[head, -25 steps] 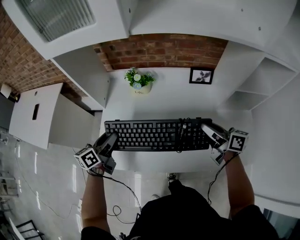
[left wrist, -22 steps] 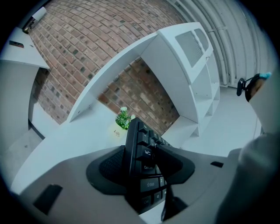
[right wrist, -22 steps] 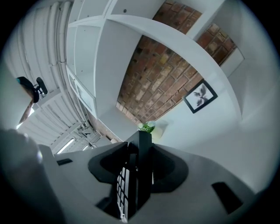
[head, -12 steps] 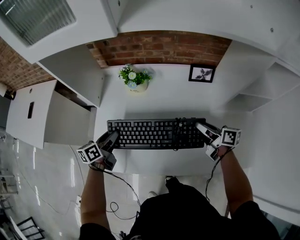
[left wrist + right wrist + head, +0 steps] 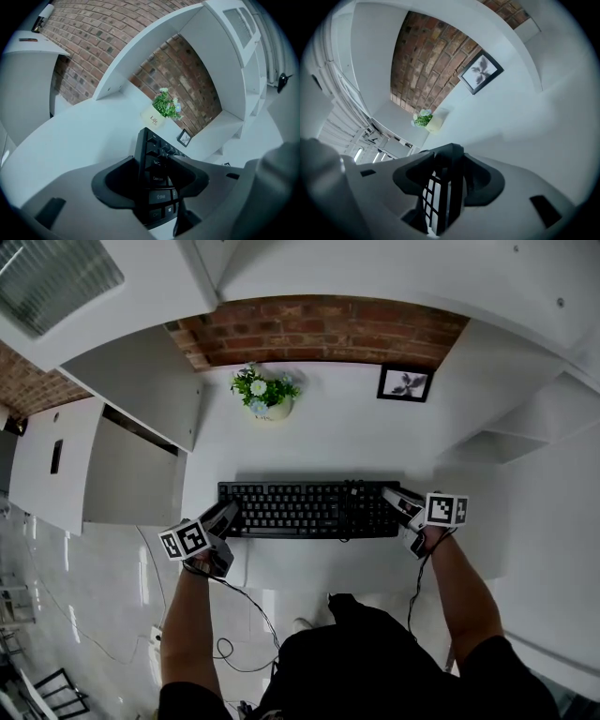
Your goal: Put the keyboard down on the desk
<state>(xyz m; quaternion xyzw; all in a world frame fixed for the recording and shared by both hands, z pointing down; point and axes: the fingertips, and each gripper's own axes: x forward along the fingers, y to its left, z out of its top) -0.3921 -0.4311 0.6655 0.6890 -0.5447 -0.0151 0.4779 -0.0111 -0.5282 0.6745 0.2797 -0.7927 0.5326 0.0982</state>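
A black keyboard [image 5: 309,509] lies level across the white desk [image 5: 328,442], close to its front edge; I cannot tell whether it rests on the surface. My left gripper [image 5: 226,518] is shut on its left end, and in the left gripper view the jaws [image 5: 154,161] press both faces of the keyboard [image 5: 152,147]. My right gripper [image 5: 395,502] is at the right end. Its jaws are opening, with the keyboard's end [image 5: 440,192] still between them [image 5: 449,159].
A potted plant [image 5: 265,395] and a small framed picture [image 5: 405,383] stand at the back of the desk against the brick wall [image 5: 319,329]. White shelves [image 5: 525,427] rise on the right and a white cabinet [image 5: 94,460] on the left. The person's legs are below the desk's front edge.
Both grippers and the keyboard have come lower and slightly inward over the desk. The right gripper's jaws look a little wider apart.
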